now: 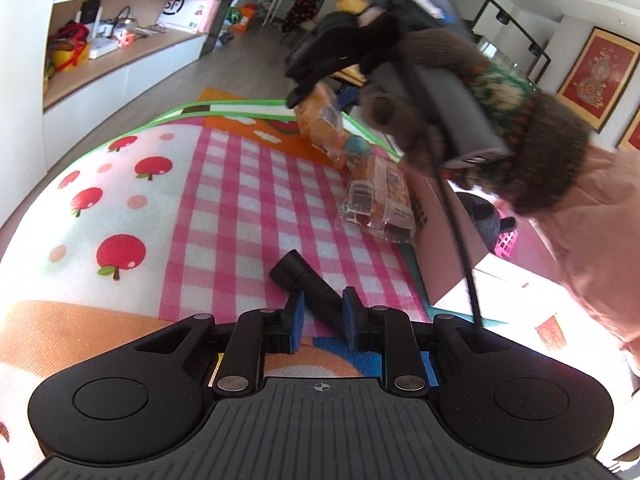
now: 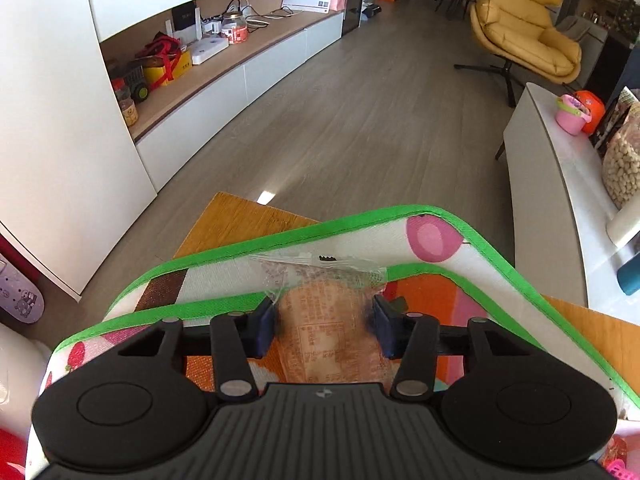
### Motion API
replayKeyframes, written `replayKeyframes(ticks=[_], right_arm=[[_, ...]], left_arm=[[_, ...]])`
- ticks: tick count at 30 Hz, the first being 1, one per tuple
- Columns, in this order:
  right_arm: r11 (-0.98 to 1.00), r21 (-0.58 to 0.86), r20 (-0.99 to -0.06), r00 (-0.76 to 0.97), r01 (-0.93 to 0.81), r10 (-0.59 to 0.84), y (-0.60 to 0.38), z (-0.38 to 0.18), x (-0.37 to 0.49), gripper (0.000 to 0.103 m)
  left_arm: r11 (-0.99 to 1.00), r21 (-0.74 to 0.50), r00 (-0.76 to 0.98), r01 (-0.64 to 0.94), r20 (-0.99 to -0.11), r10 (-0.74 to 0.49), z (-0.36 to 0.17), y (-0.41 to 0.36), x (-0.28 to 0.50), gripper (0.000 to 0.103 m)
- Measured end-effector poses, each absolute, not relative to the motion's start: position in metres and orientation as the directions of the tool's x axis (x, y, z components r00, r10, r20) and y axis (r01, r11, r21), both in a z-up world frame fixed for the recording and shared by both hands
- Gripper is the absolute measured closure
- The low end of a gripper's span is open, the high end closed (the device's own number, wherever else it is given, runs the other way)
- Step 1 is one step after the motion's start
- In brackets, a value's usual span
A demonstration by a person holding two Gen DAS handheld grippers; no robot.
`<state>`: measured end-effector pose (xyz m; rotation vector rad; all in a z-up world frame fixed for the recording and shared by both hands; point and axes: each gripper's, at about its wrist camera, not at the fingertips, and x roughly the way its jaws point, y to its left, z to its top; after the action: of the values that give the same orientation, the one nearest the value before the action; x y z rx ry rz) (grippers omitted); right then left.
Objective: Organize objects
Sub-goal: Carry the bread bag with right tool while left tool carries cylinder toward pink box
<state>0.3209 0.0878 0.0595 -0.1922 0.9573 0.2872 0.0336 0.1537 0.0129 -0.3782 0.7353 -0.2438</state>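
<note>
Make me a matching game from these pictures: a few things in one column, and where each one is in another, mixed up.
Things:
1. black tube
2. bread bag
3. yellow chair
4. pink bucket

Places:
A. on the white counter
B. between the left tool's pads
C. between the right tool's pads
D. on the wood floor

Pairs: 1-B, 2-C, 3-D, 4-A

A black cylindrical tube (image 1: 310,286) lies slanted on the pink checked mat, its narrow end clamped between the left gripper (image 1: 323,314) pads. A clear-wrapped orange bread packet (image 2: 326,320) sits squeezed between the right gripper (image 2: 325,326) pads. Another wrapped bread packet (image 1: 378,200) lies well ahead of the left gripper.
</note>
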Motion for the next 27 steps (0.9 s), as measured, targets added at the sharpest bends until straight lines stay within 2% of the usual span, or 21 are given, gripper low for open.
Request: replayKeyframes(ticks=[3, 9, 15, 18, 24, 27], right_arm=[[0.942, 0.018, -0.809, 0.549, -0.335, 0.211, 0.064, 0.082, 0.296, 0.062], [0.921, 0.079, -0.733, 0.605, -0.38, 0.312, 0.001, 0.136, 0.212, 0.063], [0.925, 0.068, -0.608, 0.719, -0.374, 0.336, -0.065, 0.176, 0.122, 0.064], [0.942, 0.049, -0.553, 0.777, -0.331, 0.302, -0.098, 0.191, 0.09, 0.064], [0.973, -0.022, -0.58, 0.796, -0.23, 0.175, -0.156, 0.177, 0.049, 0.064], [0.983, -0.059, -0.637, 0.765, -0.174, 0.097, -0.176, 0.152, 0.034, 0.064]], left_arm=[[0.9, -0.432, 0.714, 0.06, -0.611, -0.341, 0.014, 0.154, 0.034, 0.079], [0.887, -0.461, 0.722, 0.003, -0.613, -0.321, 0.023, 0.153, 0.039, 0.084], [0.942, -0.336, 0.712, -0.021, -0.667, -0.222, 0.03, 0.126, 0.061, 0.084], [0.969, -0.249, 0.727, -0.006, -0.666, -0.166, 0.029, 0.111, 0.061, 0.077], [0.978, -0.211, 0.715, -0.002, -0.683, -0.146, 0.031, 0.101, 0.068, 0.076], [0.981, -0.192, 0.702, 0.013, -0.697, -0.145, 0.029, 0.095, 0.078, 0.069]])
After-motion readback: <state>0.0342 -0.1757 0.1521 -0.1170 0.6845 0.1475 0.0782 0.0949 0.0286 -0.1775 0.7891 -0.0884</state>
